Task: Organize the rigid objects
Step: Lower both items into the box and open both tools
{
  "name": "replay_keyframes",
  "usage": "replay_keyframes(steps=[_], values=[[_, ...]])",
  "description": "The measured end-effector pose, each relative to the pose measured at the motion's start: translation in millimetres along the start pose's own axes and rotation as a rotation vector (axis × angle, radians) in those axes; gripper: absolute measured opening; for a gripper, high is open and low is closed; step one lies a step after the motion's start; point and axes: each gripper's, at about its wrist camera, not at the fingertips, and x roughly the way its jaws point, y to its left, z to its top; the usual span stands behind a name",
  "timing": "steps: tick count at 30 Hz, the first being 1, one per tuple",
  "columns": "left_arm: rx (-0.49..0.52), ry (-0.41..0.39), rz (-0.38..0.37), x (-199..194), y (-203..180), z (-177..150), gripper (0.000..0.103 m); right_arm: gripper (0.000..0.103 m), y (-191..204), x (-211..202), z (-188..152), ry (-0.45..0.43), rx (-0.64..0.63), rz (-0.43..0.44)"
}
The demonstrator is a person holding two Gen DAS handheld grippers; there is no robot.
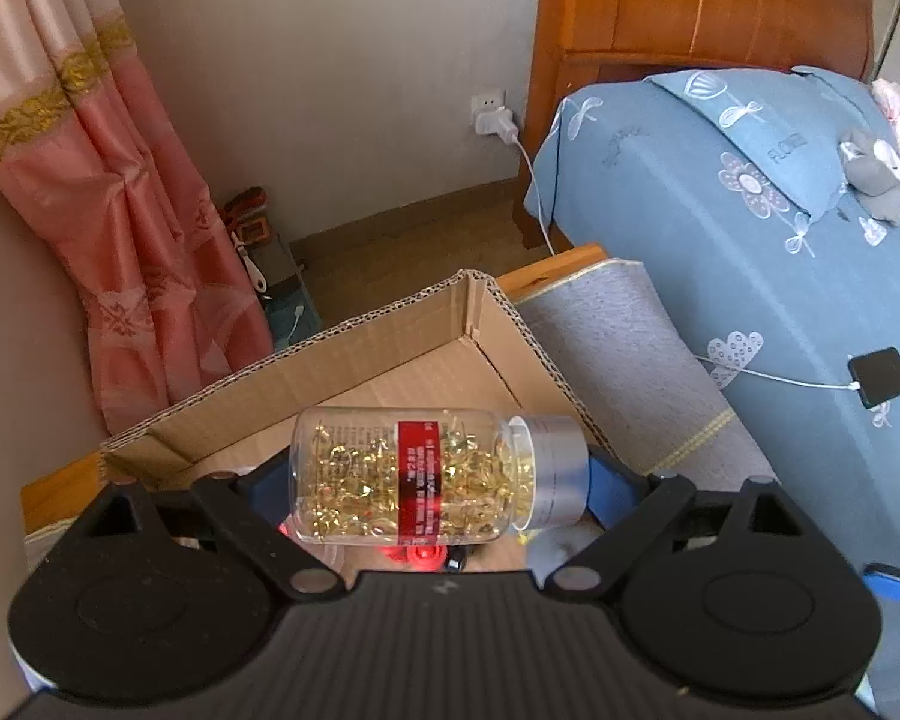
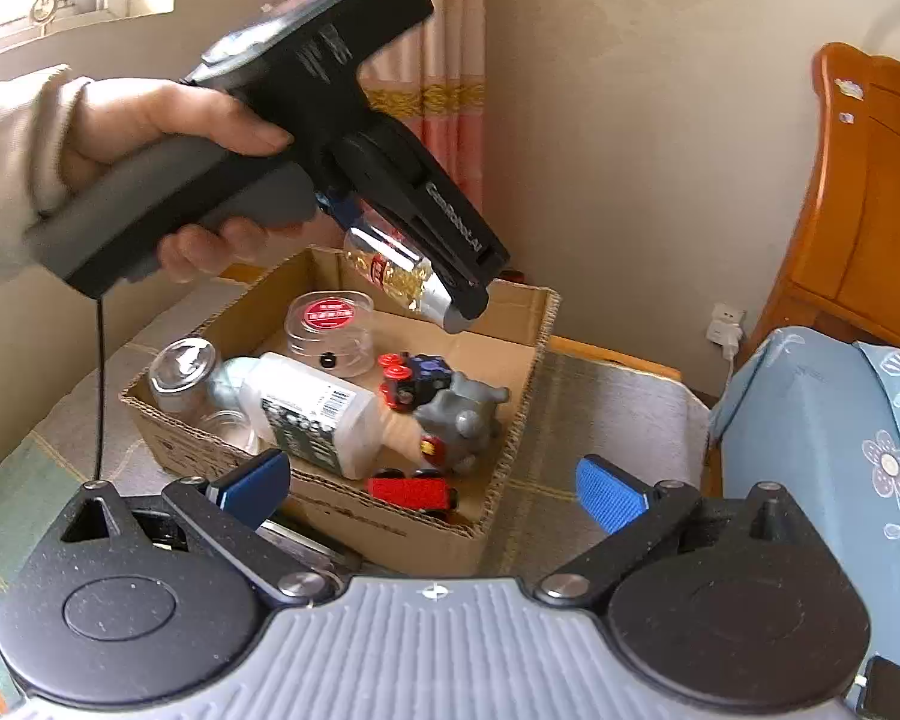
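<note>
One cardboard box (image 2: pixel 510 372), three bottles, one round tub (image 2: pixel 330 330), three toys.

The capsule bottle (image 1: pixel 432 474) hides the left gripper's pads, and its label print is too small to read

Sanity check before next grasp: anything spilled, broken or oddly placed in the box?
Nothing spilled or visibly broken. The cardboard box holds a jumble: the white bottle lies on its side. The capsule bottle is held crosswise in the left gripper, above the box.
</note>
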Motion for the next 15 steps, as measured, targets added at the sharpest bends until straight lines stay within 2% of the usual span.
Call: replay_keyframes(steps=[3,5,15], values=[[-0.018,0.014,-0.015,13,2,1,0.094,0.103,-8,-3,-4,0.001,0.023,-0.013],[-0.036,0.008,0.005,14,4,0,0.094,0.103,-11,-4,-6,0.000,0.031,-0.014],[-0.040,-0.042,0.001,-25,7,-7,0.094,0.103,-1,-6,-14,0.019,0.042,0.011]])
